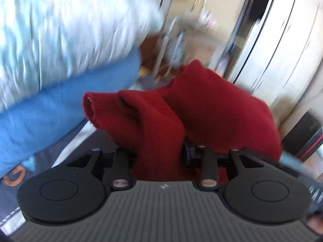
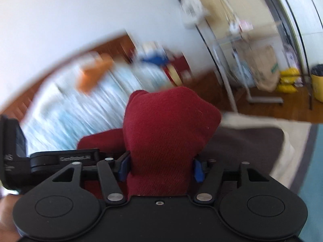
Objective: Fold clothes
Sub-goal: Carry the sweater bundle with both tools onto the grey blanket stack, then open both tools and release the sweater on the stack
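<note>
Mostly blur, but we can read the key parts. Left wrist view: the left gripper (image 1: pixel 161 157) has a bunched dark red garment (image 1: pixel 201 109) between its jaws, cloth piled up over the fingers and hiding them, so we cannot tell whether the pads press on it or just have it sitting between them. The garment folds over both sides, one open hem end sticking out to the left. Behind it on the left we see a light blue patterned cover (image 1: pixel 60 32) lying over a plain blue sheet (image 1: pixel 60 113), and a white wardrobe (image 1: pixel 282 50) on the right, all smeared. Right wrist view: the right gripper (image 2: pixel 161 167) also has the red garment (image 2: pixel 167 133) between its blue pads (image 2: pixel 198 169), which stand wide, one on each side of the wad; the cloth fills the gap and rises up in a hump, and we read it as gripped. Behind it we see the patterned cover (image 2: pixel 84 104), a white wall (image 2: pixel 80 10), a metal rack (image 2: pixel 232 92), a brown paper bag (image 2: pixel 264 68), a yellow bin (image 2: pixel 319 84) and a dark brown cloth (image 2: pixel 252 141) to the right, just beside the garment.
</note>
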